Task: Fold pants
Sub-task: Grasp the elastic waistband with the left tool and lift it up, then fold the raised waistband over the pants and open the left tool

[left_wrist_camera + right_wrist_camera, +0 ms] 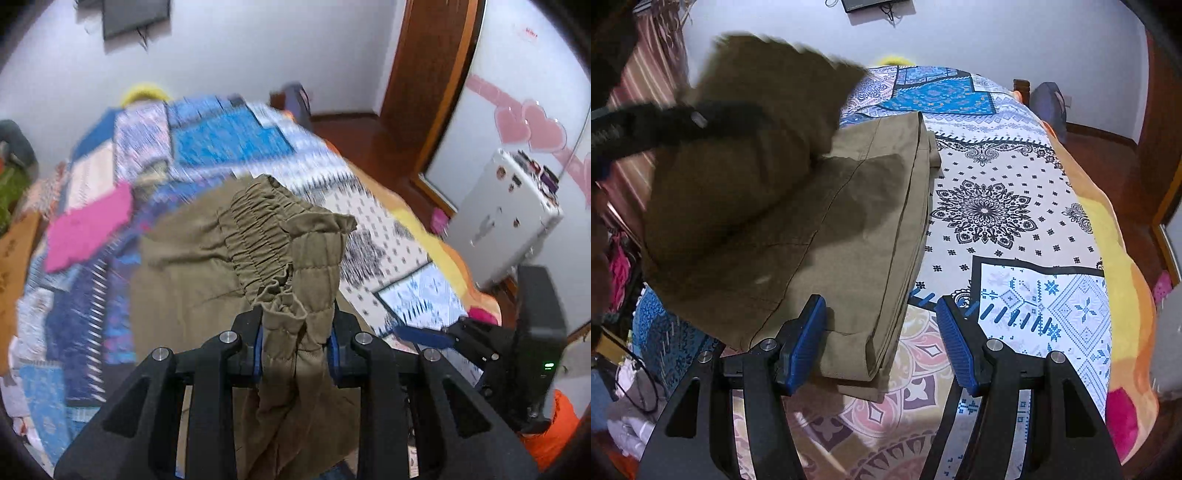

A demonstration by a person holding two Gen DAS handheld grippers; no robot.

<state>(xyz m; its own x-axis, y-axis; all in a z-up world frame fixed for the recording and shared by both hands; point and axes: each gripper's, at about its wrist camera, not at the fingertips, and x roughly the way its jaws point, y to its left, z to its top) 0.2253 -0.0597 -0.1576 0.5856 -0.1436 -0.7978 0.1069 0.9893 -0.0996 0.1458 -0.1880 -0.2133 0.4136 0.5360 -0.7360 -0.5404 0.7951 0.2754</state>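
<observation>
Left claw point(295, 332) pinches the pants point(258, 236) at the elastic waistband, lifted over the bed point(1015, 166); right claw point(882, 332) is spread at their near hem. The cloth looks light and limp: hold edges, not mid-panel.

Olive-khaki pants point(849, 221); blue-and-white patchwork-patterned bedspread point(1015, 206), edge seemingly orange-yellow.

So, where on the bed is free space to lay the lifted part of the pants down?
The bedspread right of the pants is bare, out to the orange blanket along the bed edge. The left side is crowded: a pink cloth lies beside the pants, with clutter beyond the edge.
</observation>
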